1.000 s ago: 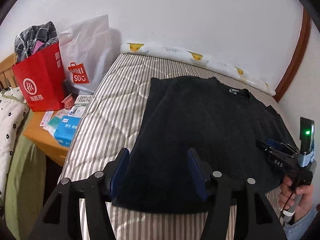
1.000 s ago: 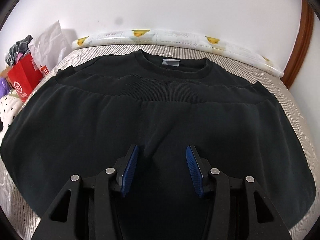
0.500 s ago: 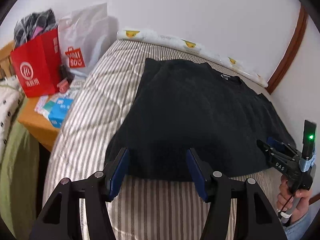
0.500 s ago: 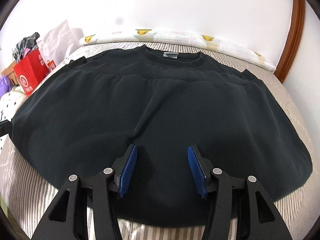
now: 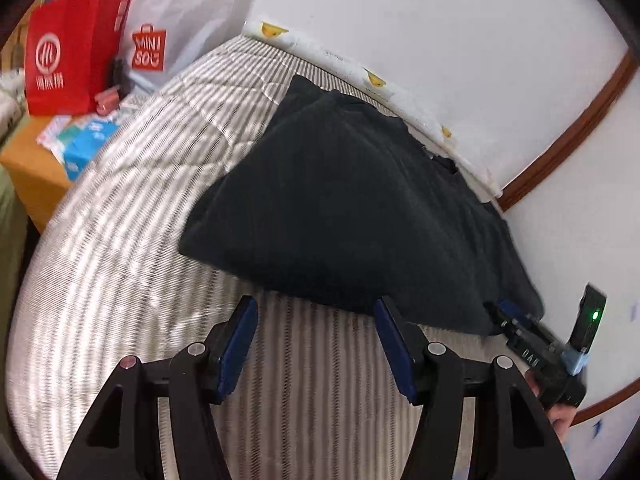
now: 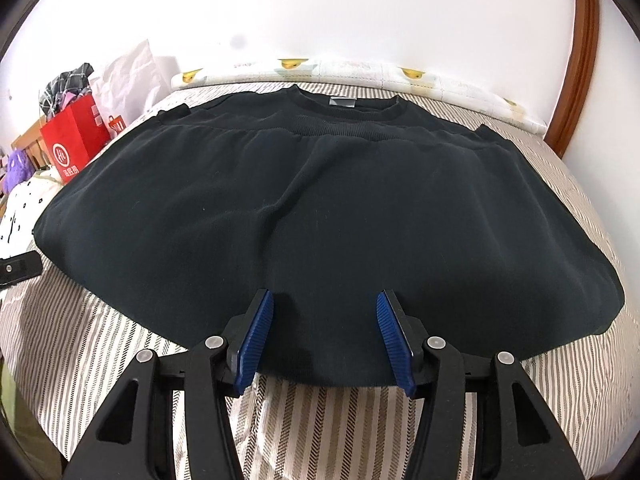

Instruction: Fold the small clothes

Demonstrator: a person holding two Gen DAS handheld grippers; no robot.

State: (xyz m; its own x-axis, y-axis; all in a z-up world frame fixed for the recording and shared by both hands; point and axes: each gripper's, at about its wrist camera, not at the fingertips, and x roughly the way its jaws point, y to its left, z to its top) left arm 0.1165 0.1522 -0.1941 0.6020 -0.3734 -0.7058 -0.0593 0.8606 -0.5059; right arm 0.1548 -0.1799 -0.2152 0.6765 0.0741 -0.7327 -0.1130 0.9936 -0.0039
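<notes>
A black sweater (image 6: pixel 320 216) lies on the striped bed (image 6: pixel 100 340), folded bottom-up so its hem sits just below the collar and grey label (image 6: pixel 342 102). It also shows in the left wrist view (image 5: pixel 352 208). My right gripper (image 6: pixel 325 334) is open and empty, its fingertips over the sweater's near fold edge. My left gripper (image 5: pixel 316 340) is open and empty, just short of the near edge of the sweater. The right gripper (image 5: pixel 536 344) shows in the left wrist view at the sweater's right end.
A red paper bag (image 5: pixel 68 56) and a white Miniso bag (image 5: pixel 168 28) stand on a wooden side table (image 5: pixel 28 176) left of the bed, with small boxes (image 5: pixel 86 144). A duck-print bolster (image 6: pixel 360 72) lines the wall. The wall with brown trim (image 5: pixel 560 128) is to the right.
Both grippers have pulled back toward the near side of the bed, off the sweater's middle. The left wrist view has tilted and swung left. The sweater lies still.
</notes>
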